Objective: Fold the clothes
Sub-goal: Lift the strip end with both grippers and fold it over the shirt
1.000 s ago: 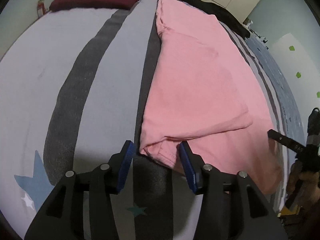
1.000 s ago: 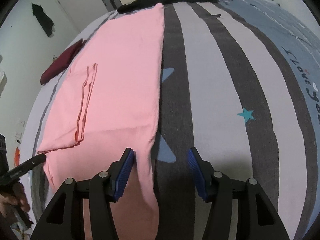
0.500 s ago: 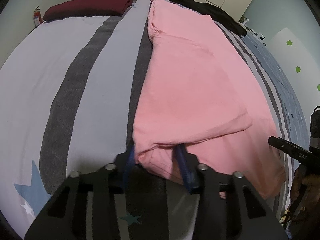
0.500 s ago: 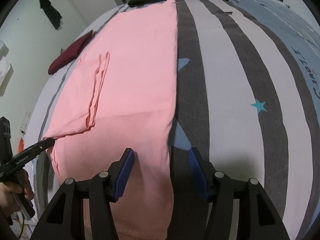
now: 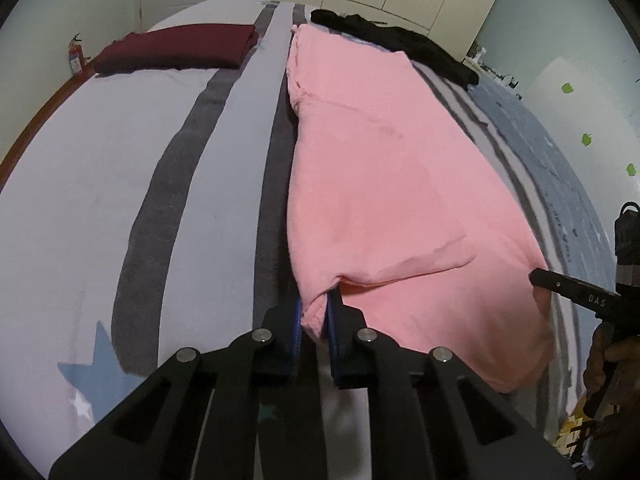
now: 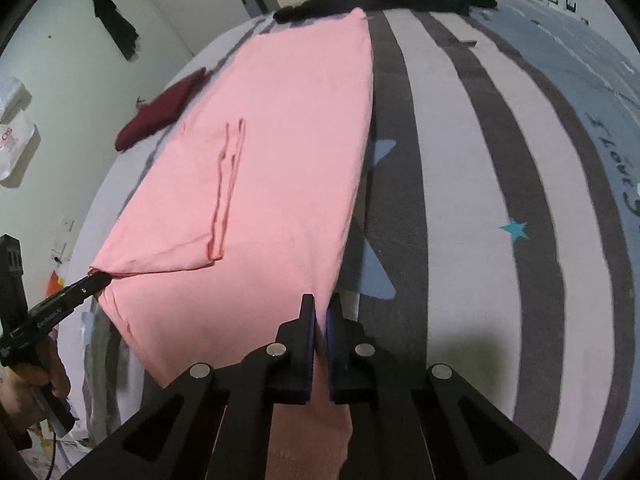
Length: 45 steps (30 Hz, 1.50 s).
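Left tongs (image 5: 314,312) and right tongs (image 6: 319,320), low in frame, each pinch the pink garment (image 5: 380,184): lift both corners level and together over the bed (image 5: 100,180).

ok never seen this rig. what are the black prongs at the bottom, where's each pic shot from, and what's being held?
No robot here: a person holds a hand-held two-finger gripper in each hand, and a fisheye camera on each one looks forward along its fingers. The black prongs are those fingers.

The left wrist view shows the left gripper shut on a folded corner of the pink garment. The right wrist view shows the right gripper shut on the garment's near edge on the other side. Each gripper also shows at the edge of the other's view.

The garment lies lengthwise on a bed with a striped cover, a sleeve folded in on top. A dark red folded piece and a black garment lie at the far end.
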### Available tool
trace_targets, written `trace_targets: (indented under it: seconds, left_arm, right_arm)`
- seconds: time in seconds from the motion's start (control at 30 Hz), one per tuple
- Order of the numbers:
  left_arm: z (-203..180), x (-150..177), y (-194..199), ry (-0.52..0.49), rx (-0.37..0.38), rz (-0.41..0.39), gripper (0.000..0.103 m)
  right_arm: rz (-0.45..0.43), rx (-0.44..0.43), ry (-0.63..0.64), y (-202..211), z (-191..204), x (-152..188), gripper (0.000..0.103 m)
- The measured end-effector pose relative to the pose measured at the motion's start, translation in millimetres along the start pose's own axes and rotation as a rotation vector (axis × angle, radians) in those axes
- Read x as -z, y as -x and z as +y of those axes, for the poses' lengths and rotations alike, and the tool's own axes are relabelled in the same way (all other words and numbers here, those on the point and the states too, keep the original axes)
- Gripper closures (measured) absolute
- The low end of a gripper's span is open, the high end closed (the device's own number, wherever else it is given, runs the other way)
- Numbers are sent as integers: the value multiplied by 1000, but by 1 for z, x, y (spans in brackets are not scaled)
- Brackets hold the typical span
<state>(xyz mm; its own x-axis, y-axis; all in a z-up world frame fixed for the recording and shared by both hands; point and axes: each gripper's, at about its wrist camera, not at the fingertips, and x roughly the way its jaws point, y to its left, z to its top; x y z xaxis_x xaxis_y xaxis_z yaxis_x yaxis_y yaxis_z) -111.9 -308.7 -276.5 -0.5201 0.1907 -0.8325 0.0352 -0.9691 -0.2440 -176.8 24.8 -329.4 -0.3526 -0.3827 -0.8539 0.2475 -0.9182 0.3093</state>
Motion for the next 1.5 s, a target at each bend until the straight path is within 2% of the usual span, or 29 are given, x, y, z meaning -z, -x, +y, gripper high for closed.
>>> trace_targets:
  seconds: [0.07,0.17,0.4,0.47,0.67,0.77,0.87,1.03,1.2,1.4,1.5]
  left_arm:
    - [-1,11,11,2,-2,14,94]
    - [0,30,29,7,-5,40,95]
    - [-8,97,85,35,-19,151,95]
    - [-10,98,95,49,-23,134,95]
    - [-16,54,116,83,10,1,95]
    - [-17,28,122,78,32,-58,95]
    - [-17,-9,112,76,48,-99,95]
    - [-8,-72,82,45,62,-146,95]
    - [-1,-140,41,-18,47,-180,95]
    - [16,-205,-45,-33,-15,-128,95]
    - [20,-224,-75,-33,-38,-105,95]
  right_arm:
    - [6,-4,-1,9,1,6,99]
    - [44,-10,15,33,-3,34,99]
    - [141,-36,40,75,10,95,99]
    - [139,-41,34,86,13,100,99]
    - [46,-64,3,108,20,73,99]
    - [-5,-65,1,112,26,46,99]
    - [-56,-54,-3,115,29,15,99]
    - [-129,-37,-19,108,32,-48,99]
    - [-182,-56,-29,80,23,-113,99]
    - [-148,-92,-17,12,-3,-188,99]
    - [-108,-101,-37,-25,-17,-217,99]
